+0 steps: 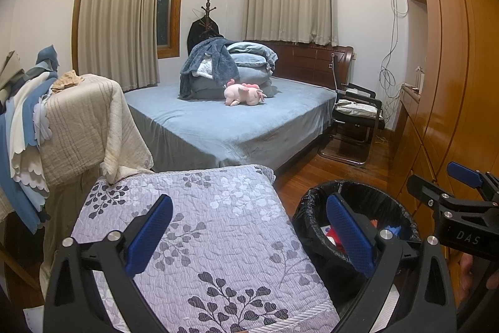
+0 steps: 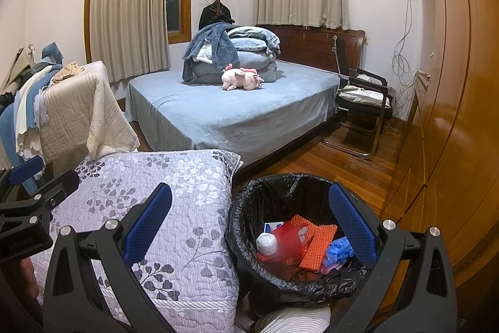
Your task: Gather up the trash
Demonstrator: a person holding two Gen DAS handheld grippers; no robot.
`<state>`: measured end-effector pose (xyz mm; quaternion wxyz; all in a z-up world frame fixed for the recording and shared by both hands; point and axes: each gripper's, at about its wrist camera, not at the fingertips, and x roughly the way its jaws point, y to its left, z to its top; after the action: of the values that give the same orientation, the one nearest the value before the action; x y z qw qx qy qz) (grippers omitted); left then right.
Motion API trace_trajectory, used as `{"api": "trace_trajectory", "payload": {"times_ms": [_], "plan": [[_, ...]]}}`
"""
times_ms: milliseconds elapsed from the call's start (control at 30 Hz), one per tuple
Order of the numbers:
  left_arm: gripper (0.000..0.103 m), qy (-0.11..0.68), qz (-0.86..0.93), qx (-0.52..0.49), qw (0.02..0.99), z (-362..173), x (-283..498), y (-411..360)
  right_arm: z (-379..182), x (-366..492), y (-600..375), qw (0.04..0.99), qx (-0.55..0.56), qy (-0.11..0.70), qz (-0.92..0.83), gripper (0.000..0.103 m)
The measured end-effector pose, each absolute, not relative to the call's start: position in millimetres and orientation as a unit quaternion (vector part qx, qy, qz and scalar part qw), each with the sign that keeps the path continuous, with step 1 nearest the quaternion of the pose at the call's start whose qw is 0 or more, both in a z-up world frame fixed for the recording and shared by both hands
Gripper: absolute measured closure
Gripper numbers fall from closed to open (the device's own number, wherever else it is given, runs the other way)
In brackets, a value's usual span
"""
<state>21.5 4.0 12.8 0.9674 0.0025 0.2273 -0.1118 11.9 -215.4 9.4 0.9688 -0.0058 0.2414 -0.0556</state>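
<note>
A: Both claws empty, jaws spread wide. Left claw (image 1: 249, 236) hangs over the floral quilt (image 1: 199, 239); right claw (image 2: 249, 227) sits above the bin (image 2: 249, 202).
B: Trash location?
A: In the black-lined bin, on the floor just right of the quilt. Inside: orange pads (image 2: 318, 242), red bag (image 2: 283, 239), white wad (image 2: 266, 242), blue crumple (image 2: 338, 252).
B: Background?
A: Bed (image 2: 224, 114) with a pink plush toy (image 2: 241, 79), well apart from the bin.
</note>
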Motion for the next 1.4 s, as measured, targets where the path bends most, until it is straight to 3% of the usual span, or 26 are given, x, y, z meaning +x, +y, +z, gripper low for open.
{"api": "trace_trajectory", "payload": {"times_ms": [1400], "plan": [[0.006, 0.238, -0.114, 0.003, 0.965, 9, 21, 7, -4, 18, -219, 0.967, -0.004, 0.248, -0.057, 0.005]]}}
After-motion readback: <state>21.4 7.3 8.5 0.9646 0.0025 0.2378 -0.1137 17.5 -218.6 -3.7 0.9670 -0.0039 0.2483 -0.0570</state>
